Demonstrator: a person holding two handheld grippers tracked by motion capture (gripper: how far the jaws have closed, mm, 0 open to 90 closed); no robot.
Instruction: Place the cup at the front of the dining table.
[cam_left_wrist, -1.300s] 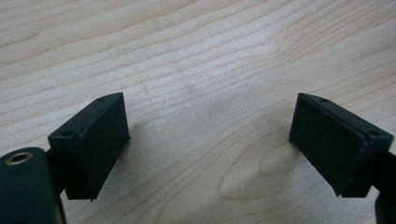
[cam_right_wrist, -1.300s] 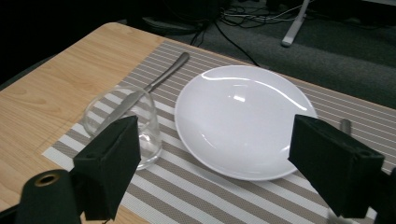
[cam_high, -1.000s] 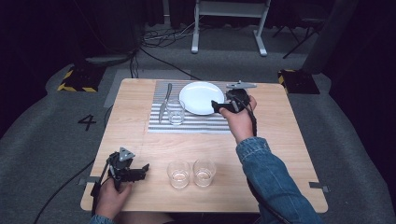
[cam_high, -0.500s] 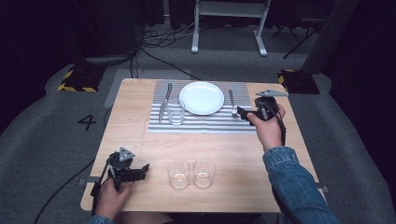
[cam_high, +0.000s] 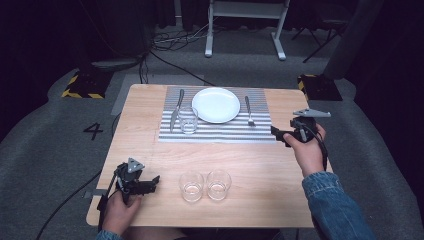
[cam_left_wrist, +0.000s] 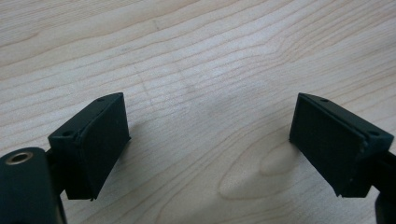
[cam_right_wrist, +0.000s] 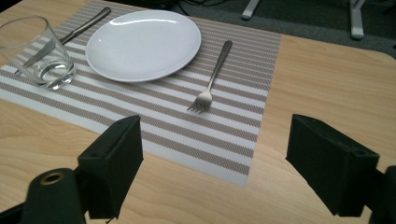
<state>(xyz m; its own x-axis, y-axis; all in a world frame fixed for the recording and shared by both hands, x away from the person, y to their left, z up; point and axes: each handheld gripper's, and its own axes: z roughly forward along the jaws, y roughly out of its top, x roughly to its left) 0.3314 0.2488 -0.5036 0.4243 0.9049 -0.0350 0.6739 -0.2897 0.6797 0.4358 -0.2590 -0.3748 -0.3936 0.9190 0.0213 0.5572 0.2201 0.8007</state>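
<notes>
The right gripper (cam_high: 278, 133) hovered over the right side of the worktop (cam_high: 260, 165), just off the right edge of the striped placemat (cam_high: 220, 131), its jaws spread wide with nothing between them. In the right gripper view those jaws framed the near right corner of the placemat, and the fork (cam_right_wrist: 212, 79) lay just beyond them on the stripes, tines toward the near edge, handle pointing away. The fork sat right of the white plate (cam_high: 216, 105), close beside it but apart. Left of the plate lay the knife (cam_high: 176, 109), and a glass (cam_high: 188, 120) stood on the placemat touching or just over the knife's near end; which of the two, I could not tell. Down at the near left corner of the worktop the left gripper (cam_high: 154, 181) rested low, held in the person's left hand (cam_high: 117, 212), jaws spread apart as well, with bare wood between them in the left gripper view. Two more empty glasses (cam_high: 205, 185) stood side by side near the front edge, just right of the left gripper and well apart from the place setting.
</notes>
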